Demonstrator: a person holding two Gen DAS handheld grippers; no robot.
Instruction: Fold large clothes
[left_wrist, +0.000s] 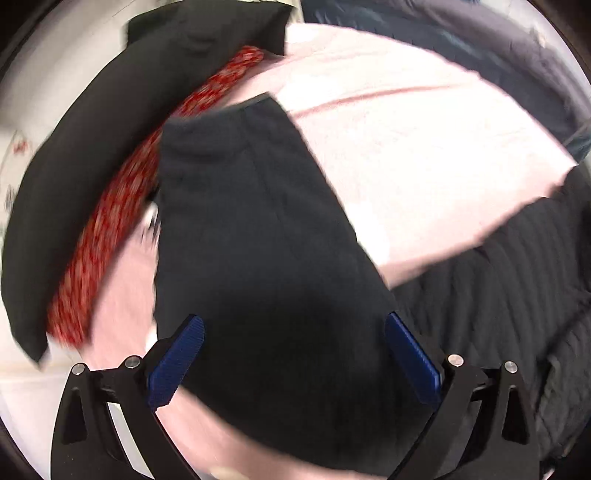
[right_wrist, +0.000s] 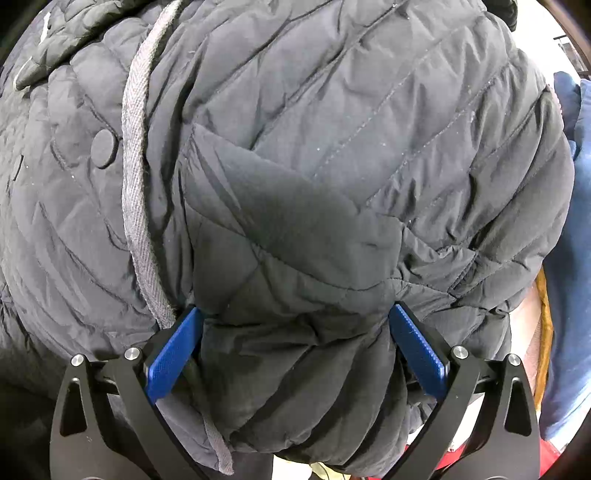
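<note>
- Between my right tongs (right_wrist: 295, 345), spread wide, bulges a fold of the quilted dark jacket (right_wrist: 295, 166).
- My left tongs (left_wrist: 293, 354) gape over a black garment (left_wrist: 258, 229) on pink cloth (left_wrist: 406, 140).

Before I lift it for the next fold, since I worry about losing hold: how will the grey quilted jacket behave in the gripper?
The grey quilted jacket looks puffy and floppy; it bulges between the wide-apart fingers of the right gripper, so it will probably sag and unfold when lifted. Its smooth shell may slip. The loose grey drawcord could dangle and snag.
</note>
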